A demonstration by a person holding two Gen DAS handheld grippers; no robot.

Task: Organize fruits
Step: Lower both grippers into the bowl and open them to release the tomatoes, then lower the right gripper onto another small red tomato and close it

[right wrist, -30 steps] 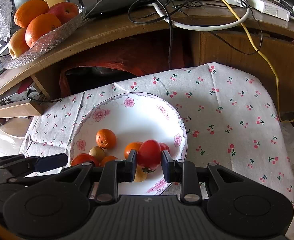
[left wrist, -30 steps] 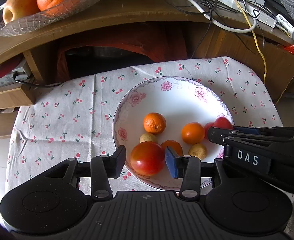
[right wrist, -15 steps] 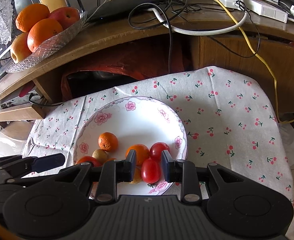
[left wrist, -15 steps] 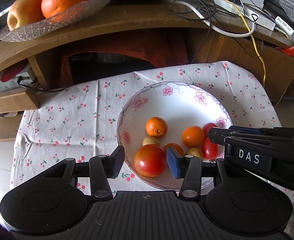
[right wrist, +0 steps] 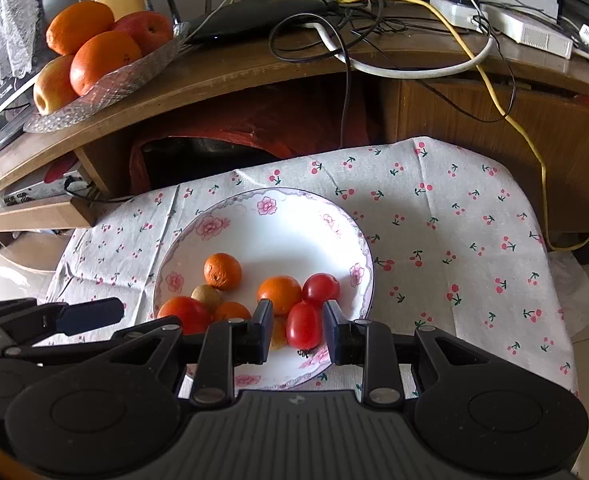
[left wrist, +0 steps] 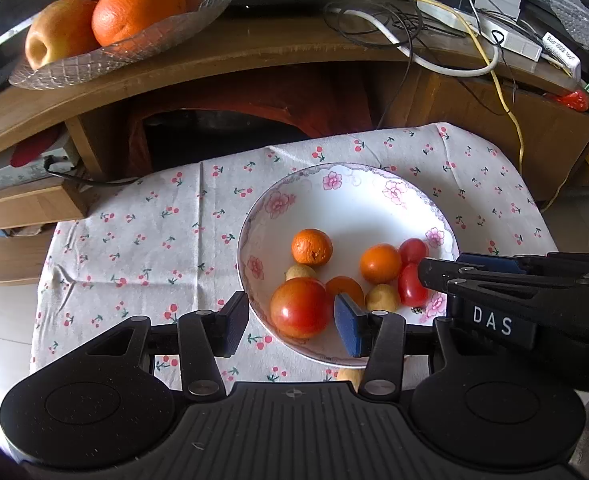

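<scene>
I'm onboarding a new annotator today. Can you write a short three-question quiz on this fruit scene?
1. True or false: the right claw is shut on the oblong red tomato.
2. Which fruit sits between the fingers of the left claw? A) the big red tomato B) an apple C) a banana
3. Fill in: the small fruits lie in the floral ____ on the cherry-print cloth.

Key
1. False: both fingers stand clear of the tomato, which rests in the dish.
2. A
3. Plate
</scene>
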